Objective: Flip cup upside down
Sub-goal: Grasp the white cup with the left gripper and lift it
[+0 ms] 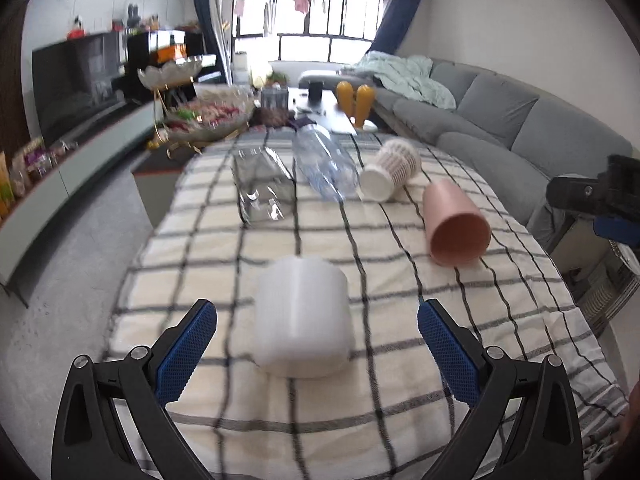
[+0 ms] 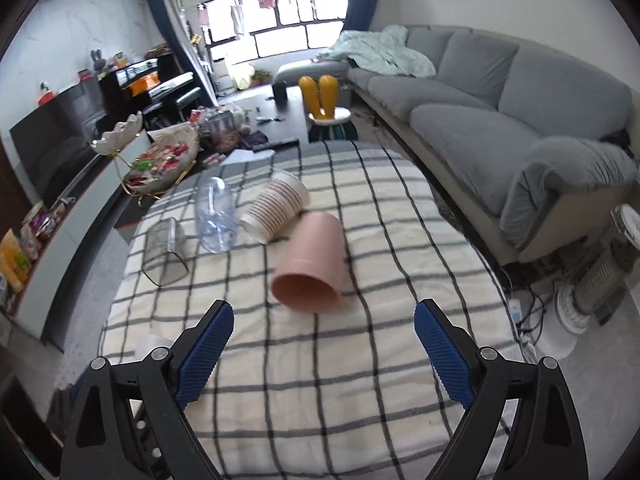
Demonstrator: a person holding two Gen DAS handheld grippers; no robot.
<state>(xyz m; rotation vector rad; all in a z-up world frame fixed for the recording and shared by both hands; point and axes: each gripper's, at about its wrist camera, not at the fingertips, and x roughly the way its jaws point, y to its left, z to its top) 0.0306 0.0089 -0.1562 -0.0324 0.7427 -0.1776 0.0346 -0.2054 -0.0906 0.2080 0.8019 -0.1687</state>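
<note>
A frosted white cup stands on the checked tablecloth between the fingers of my open left gripper, untouched by the pads; it looks base up. A pink cup lies on its side to the right, mouth towards me; it also shows in the right wrist view. My right gripper is open and empty just in front of the pink cup's mouth. A white striped paper cup lies on its side behind the pink cup.
A clear plastic bottle and a clear glass container lie on the cloth further back. A grey sofa runs along the right. A snack bowl stand and a dark coffee table stand beyond the table.
</note>
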